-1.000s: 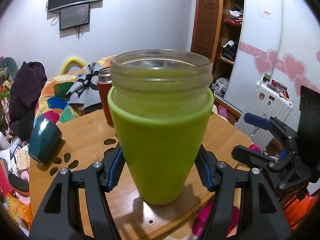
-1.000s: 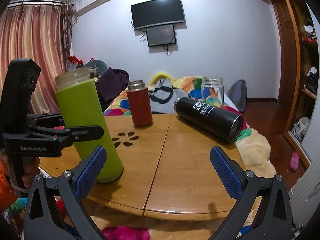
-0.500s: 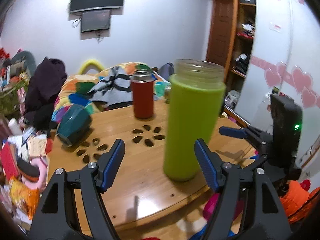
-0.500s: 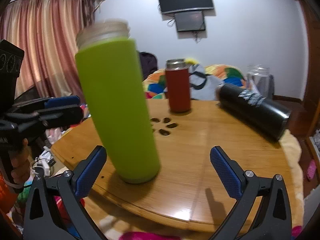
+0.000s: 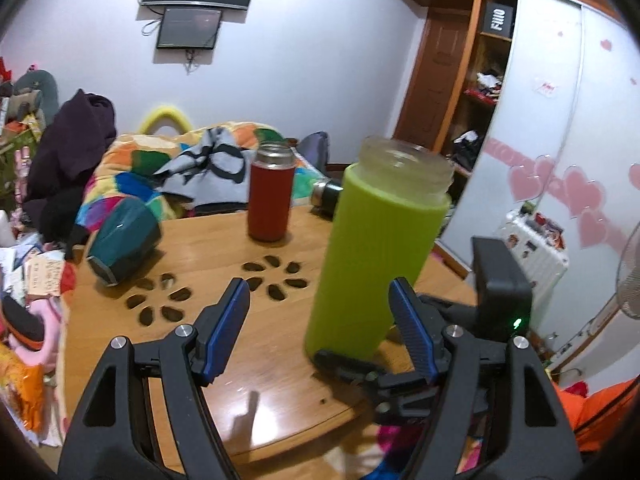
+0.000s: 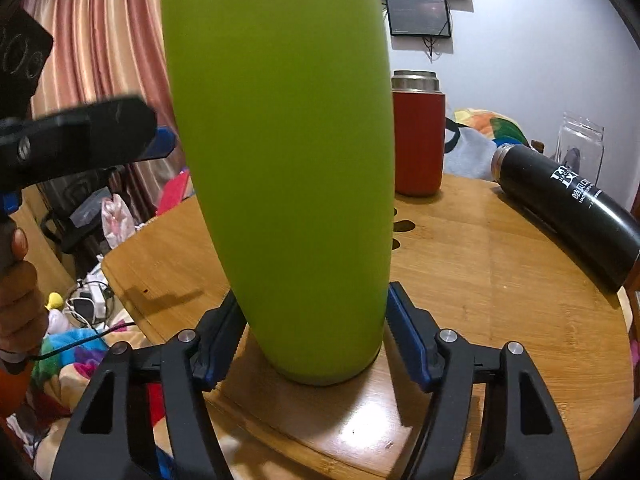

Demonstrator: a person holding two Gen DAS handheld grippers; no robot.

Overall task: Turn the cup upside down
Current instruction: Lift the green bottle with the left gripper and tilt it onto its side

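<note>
Two tools | right tool (image 6: 312, 336) clasps upright cup (image 6: 288, 152) | left tool (image 5: 320, 336) beside

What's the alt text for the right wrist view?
A tall green cup stands upright on a wooden table, low between the right tongs, whose blue pads sit at its sides. Behind stand a red flask and a black bottle lying down.

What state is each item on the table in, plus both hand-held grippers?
green cup: upright, mouth up, no lid, on the table
red flask: upright
black flask: lying on its side
teal cup: lying on its side
left hand-held gripper: open, empty
right hand-held gripper: closed around the green cup's base
</note>
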